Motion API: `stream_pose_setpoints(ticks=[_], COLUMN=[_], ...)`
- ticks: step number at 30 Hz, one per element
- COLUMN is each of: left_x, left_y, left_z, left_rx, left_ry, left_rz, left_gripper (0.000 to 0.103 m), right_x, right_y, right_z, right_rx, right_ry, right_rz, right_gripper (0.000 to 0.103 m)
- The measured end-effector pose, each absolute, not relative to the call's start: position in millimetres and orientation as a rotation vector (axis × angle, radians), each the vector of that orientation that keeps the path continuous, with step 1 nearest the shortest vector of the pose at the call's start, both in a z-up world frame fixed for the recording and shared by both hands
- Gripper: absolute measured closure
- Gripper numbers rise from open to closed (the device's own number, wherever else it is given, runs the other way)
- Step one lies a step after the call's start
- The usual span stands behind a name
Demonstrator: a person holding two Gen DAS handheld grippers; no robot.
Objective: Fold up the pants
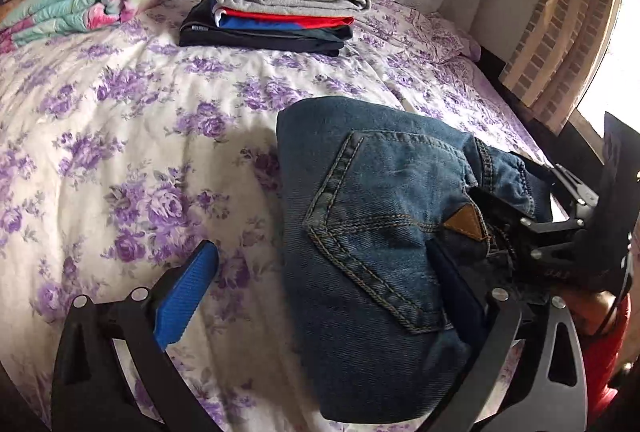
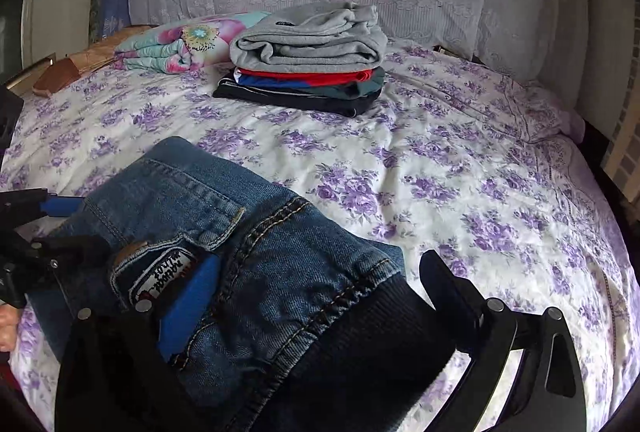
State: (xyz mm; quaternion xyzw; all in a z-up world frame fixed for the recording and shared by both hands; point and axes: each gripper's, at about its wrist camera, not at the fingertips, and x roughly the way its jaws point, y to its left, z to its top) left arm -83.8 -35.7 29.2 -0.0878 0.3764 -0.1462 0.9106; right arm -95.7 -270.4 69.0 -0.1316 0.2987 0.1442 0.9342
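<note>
- Gaping wide, left gripper [image 1: 340, 296] and right gripper [image 2: 320, 292] straddle folded jeans [image 1: 368, 252] on floral bedspread [image 1: 120, 152], pinching nothing.
- Judged risk: bulky denim springing unfolded, since neither clamps it.

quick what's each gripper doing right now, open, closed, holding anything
Left hand-held gripper: open wide, fingers straddling the folded jeans, not clamped.
Right hand-held gripper: open wide too, with the jeans bundle lying between its fingers, not clamped.
</note>
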Motion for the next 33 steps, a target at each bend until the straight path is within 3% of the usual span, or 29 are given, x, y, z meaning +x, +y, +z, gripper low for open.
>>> stream_pose_setpoints(ticks=[4, 7, 10, 14, 22, 25, 28, 29, 33], left_x=[-113.4, -118.8, -102.2, -104.3, -130.9, -112.0, -85.9, -85.7, -91.2], left_y=[-47.6, -55.7, -67.1, -57.1, -62.9, -57.6, -57.5, -51.6, -57.8], left_z=[62.6, 60.1, 24.2, 24.9, 70.8, 64.4, 31.5, 31.3, 35.2], left_rx=[-0.078, -0.084, -0.066, -0.133, -0.008, -0.046, -0.079, -0.125, -0.088], left_ry=[0.634, 0.639, 0.745, 0.739, 0.559, 0.615, 0.752, 0.744, 0.722], left_rz=[-0.263, -0.311, -0.312, -0.324, -0.268, -0.224, -0.243, -0.259, -0.23], left_gripper=[0.005, 0.005, 0.004, 0.004, 0.004, 0.004, 0.004, 0.004, 0.004], right_x=[-146.3, -158.3, -142.4, -134.5, -150.8, -119.1, -87.0, -92.8, -96.6], right_y=[-286.4, -295.5, -306.0, -322.2, -358.1, -372.3, -364.3, -360.2, -354.5], right_z=[93.9, 75.5, 35.0, 31.9, 78.3, 68.7, 20.7, 19.0, 19.6], right_rx=[-0.259, -0.233, -0.14, 0.02, 0.163, 0.292, 0.435, 0.401, 0.375], right_ry=[0.463, 0.544, 0.679, 0.725, 0.587, 0.683, 0.879, 0.798, 0.81], right_rz=[0.303, 0.374, 0.398, 0.457, 0.51, 0.456, 0.516, 0.514, 0.521], right_gripper=[0.004, 0.004, 0.003, 0.003, 0.003, 0.003, 0.003, 0.003, 0.003])
